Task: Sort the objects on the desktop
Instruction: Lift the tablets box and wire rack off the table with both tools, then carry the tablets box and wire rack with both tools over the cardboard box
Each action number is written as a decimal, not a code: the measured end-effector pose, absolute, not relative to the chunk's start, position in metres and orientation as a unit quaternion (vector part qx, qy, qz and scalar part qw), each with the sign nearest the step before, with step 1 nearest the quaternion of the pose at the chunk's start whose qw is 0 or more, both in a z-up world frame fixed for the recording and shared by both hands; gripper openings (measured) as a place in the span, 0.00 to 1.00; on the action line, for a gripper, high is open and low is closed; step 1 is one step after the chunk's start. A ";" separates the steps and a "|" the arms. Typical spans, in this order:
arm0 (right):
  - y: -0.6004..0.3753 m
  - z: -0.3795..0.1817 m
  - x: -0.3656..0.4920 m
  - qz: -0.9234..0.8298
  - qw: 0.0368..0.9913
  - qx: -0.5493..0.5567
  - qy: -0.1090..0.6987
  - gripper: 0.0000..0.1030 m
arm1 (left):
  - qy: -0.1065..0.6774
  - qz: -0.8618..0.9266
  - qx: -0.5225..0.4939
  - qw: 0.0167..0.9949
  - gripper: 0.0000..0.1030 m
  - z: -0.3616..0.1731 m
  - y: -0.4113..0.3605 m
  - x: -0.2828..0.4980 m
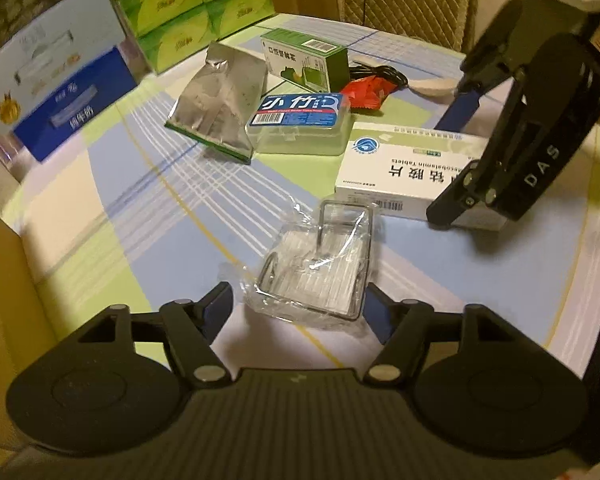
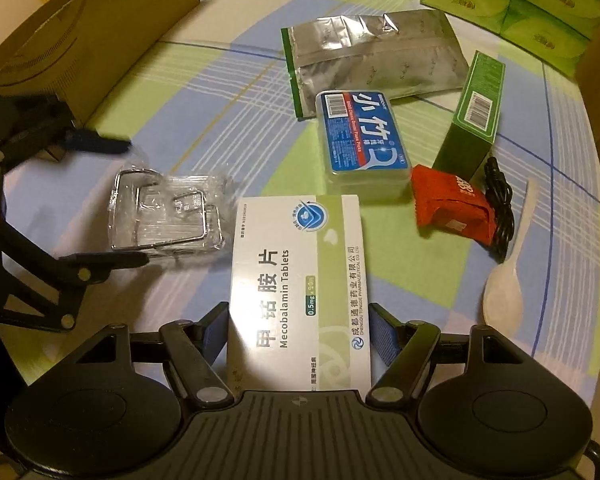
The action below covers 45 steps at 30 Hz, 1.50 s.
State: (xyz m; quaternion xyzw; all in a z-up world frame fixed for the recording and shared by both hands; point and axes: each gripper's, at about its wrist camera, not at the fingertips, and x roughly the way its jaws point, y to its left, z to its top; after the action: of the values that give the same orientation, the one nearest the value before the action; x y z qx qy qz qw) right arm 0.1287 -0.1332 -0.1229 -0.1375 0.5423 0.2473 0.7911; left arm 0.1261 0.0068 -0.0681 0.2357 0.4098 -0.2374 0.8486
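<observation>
Both grippers tilt steeply down, left gripper (image 1: 298,306) gaping around wrapped wire rack (image 1: 320,264), right gripper (image 2: 298,330) loosely straddling tablet box (image 2: 300,280).

surface: table (image 2: 188,92) wearing blue-green plaid cloth | lying on it: tablet box (image 2: 300,280), wrapped wire rack (image 2: 168,216), floss case (image 2: 360,140), foil pouch (image 2: 372,60), green box (image 2: 476,112), red packet (image 2: 452,208), white spoon (image 2: 504,288)

I count one pill box (image 2: 300,280), one floss case (image 2: 362,140), one pouch (image 2: 372,60), one spoon (image 2: 504,288), one green box (image 2: 472,120).
</observation>
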 end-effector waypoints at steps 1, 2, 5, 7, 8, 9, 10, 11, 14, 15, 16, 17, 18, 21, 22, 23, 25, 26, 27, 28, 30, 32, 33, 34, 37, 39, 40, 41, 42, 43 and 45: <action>-0.133 -0.123 0.129 0.247 0.791 -0.138 0.542 0.67 | 0.404 -0.234 0.245 0.850 0.77 -0.067 0.007 0.125; -0.133 -0.124 0.128 0.247 0.791 -0.138 0.543 0.68 | 0.398 -0.233 0.253 0.851 0.78 -0.067 0.007 0.125; -0.133 -0.125 0.130 0.250 0.791 -0.138 0.542 0.68 | 0.390 -0.246 0.266 0.847 0.78 -0.067 0.006 0.127; -0.133 -0.125 0.131 0.250 0.791 -0.137 0.541 0.68 | 0.389 -0.260 0.275 0.840 0.78 -0.070 0.004 0.130; -0.133 -0.125 0.130 0.250 0.792 -0.136 0.540 0.68 | 0.390 -0.265 0.278 0.837 0.78 -0.072 0.003 0.132; -0.133 -0.125 0.130 0.250 0.792 -0.136 0.540 0.68 | 0.392 -0.269 0.279 0.834 0.77 -0.073 0.003 0.133; -0.132 -0.125 0.130 0.250 0.792 -0.136 0.540 0.68 | 0.394 -0.272 0.279 0.833 0.75 -0.074 0.002 0.135; -0.132 -0.126 0.130 0.250 0.793 -0.137 0.539 0.68 | 0.395 -0.276 0.277 0.831 0.73 -0.075 0.002 0.136; -0.132 -0.126 0.131 0.248 0.796 -0.135 0.536 0.68 | 0.397 -0.287 0.274 0.827 0.58 -0.075 0.001 0.134; -0.132 -0.126 0.131 0.248 0.797 -0.135 0.534 0.68 | 0.399 -0.289 0.272 0.827 0.52 -0.075 0.000 0.133; -0.131 -0.126 0.131 0.246 0.798 -0.135 0.533 0.68 | 0.401 -0.291 0.268 0.826 0.49 -0.075 -0.001 0.132; -0.131 -0.126 0.131 0.245 0.799 -0.136 0.532 0.68 | 0.403 -0.288 0.266 0.827 0.49 -0.074 -0.001 0.131; -0.130 -0.127 0.131 0.244 0.799 -0.137 0.532 0.68 | 0.407 -0.286 0.261 0.827 0.48 -0.074 -0.001 0.131; -0.130 -0.126 0.128 0.240 0.803 -0.142 0.527 0.66 | 0.429 -0.283 0.224 0.828 0.48 -0.071 0.002 0.130; -0.130 -0.126 0.128 0.238 0.804 -0.140 0.527 0.66 | 0.433 -0.280 0.214 0.830 0.48 -0.070 0.004 0.128; -0.131 -0.125 0.127 0.236 0.805 -0.137 0.527 0.66 | 0.436 -0.275 0.206 0.832 0.48 -0.068 0.005 0.127; -0.133 -0.120 0.123 0.233 0.811 -0.133 0.521 0.66 | 0.439 -0.266 0.194 0.836 0.48 -0.065 0.008 0.123; -0.134 -0.116 0.122 0.232 0.814 -0.130 0.517 0.66 | 0.440 -0.261 0.189 0.838 0.48 -0.063 0.010 0.120; -0.136 -0.111 0.121 0.230 0.817 -0.124 0.514 0.66 | 0.441 -0.256 0.184 0.840 0.48 -0.060 0.012 0.118; -0.137 -0.106 0.119 0.228 0.821 -0.119 0.510 0.66 | 0.442 -0.252 0.178 0.842 0.48 -0.057 0.014 0.116; -0.139 -0.094 0.116 0.225 0.829 -0.110 0.501 0.66 | 0.440 -0.246 0.171 0.847 0.48 -0.050 0.018 0.112; -0.139 -0.082 0.113 0.225 0.833 -0.103 0.494 0.66 | 0.437 -0.239 0.168 0.851 0.48 -0.041 0.020 0.110; -0.138 -0.076 0.111 0.225 0.837 -0.102 0.489 0.66 | 0.433 -0.235 0.167 0.854 0.48 -0.036 0.022 0.108; -0.136 -0.068 0.109 0.225 0.840 -0.102 0.484 0.66 | 0.429 -0.232 0.164 0.858 0.48 -0.030 0.023 0.107; -0.125 -0.044 0.104 0.232 0.848 -0.101 0.465 0.66 | 0.416 -0.221 0.153 0.869 0.48 -0.008 0.030 0.102; -0.116 -0.026 0.099 0.242 0.853 -0.098 0.452 0.66 | 0.406 -0.209 0.153 0.876 0.48 0.008 0.036 0.098; -0.110 -0.018 0.098 0.248 0.855 -0.096 0.445 0.66 | 0.400 -0.202 0.152 0.881 0.48 0.018 0.040 0.096; -0.103 -0.010 0.099 0.254 0.857 -0.095 0.439 0.66 | 0.395 -0.197 0.151 0.884 0.48 0.025 0.044 0.094; -0.094 -0.001 0.098 0.261 0.858 -0.096 0.432 0.66 | 0.391 -0.191 0.150 0.888 0.48 0.034 0.050 0.091; -0.085 0.008 0.097 0.267 0.859 -0.096 0.426 0.66 | 0.386 -0.184 0.148 0.892 0.48 0.042 0.055 0.089; -0.065 0.023 0.096 0.282 0.861 -0.097 0.413 0.66 | 0.377 -0.170 0.148 0.898 0.48 0.058 0.068 0.083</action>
State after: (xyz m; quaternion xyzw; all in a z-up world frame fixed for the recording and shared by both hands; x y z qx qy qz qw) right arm 0.0957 -0.0651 0.0231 -0.0973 0.4129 0.2816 0.8607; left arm 0.0829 0.0677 0.0580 0.1476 0.3774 -0.1701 0.8983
